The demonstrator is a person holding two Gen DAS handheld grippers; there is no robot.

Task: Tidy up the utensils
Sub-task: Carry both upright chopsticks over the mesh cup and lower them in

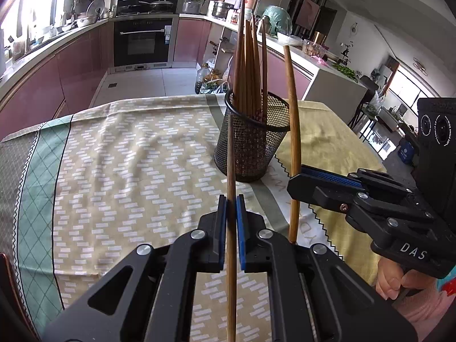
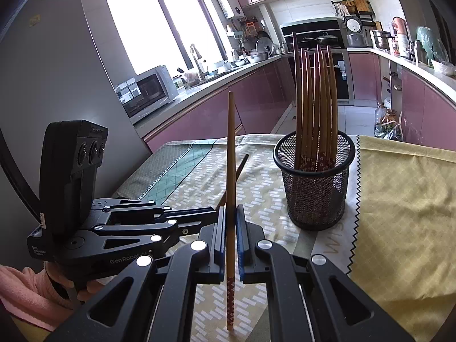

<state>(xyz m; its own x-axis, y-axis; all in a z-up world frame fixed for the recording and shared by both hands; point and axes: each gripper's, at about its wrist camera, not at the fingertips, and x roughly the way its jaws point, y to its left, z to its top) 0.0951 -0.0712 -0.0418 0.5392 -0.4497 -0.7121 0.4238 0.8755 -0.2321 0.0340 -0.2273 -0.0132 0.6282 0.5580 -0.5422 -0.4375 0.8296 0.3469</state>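
The left gripper (image 1: 231, 208) carries "GenRobot" lettering on its body, readable from the right wrist view; its jaws are closed on one wooden chopstick (image 1: 231, 171), held upright above the bench (image 1: 128, 171). The bench's left and middle, under the patterned cloth (image 1: 142, 148), lie bare to its far edge. Toward the far right corner stands the black mesh holder (image 1: 250, 145), filled with upright chopsticks (image 1: 248, 65), near both held sticks. The right gripper (image 2: 231, 219), marked "DAS", has its jaws clamped on a second chopstick (image 2: 231, 154), flower-patterned at its lower end. Faint letters mark the cloth beside the yellow cloth (image 2: 399, 213).
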